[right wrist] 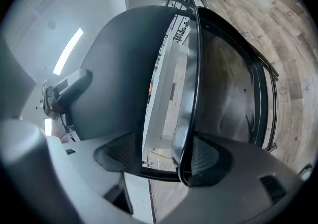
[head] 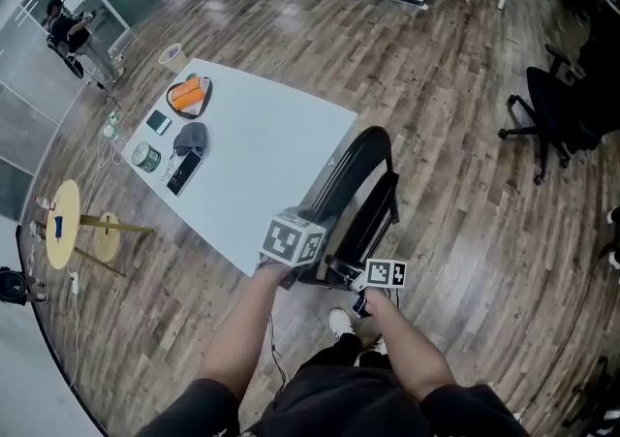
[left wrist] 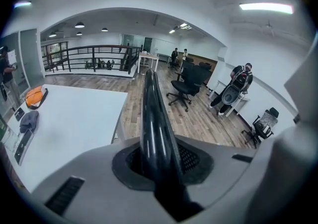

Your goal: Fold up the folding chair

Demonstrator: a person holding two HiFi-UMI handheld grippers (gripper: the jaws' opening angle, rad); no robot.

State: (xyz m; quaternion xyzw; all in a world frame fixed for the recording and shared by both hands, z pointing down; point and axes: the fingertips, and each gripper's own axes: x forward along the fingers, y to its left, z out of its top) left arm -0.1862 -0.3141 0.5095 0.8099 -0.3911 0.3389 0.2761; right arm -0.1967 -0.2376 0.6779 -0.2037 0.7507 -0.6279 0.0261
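The black folding chair [head: 356, 195] stands beside the white table, seat and back drawn close together. In the head view my left gripper [head: 302, 268] is at the chair's near edge under its marker cube, and my right gripper [head: 364, 282] is just right of it. In the left gripper view the jaws of my left gripper [left wrist: 160, 164] are shut on the chair's glossy black rim [left wrist: 153, 118]. In the right gripper view the grey back panel [right wrist: 124, 69] lies against one pad and the black frame [right wrist: 191, 94] against the other pad of my right gripper [right wrist: 161, 161].
The white table [head: 276, 149] carries an orange-filled bowl [head: 188, 94], a grey cap [head: 191, 139], a tin [head: 146, 156] and a dark remote. A round wooden stool [head: 64, 222] stands at the left, a black office chair [head: 557, 115] at the right. People stand far off [left wrist: 239, 83].
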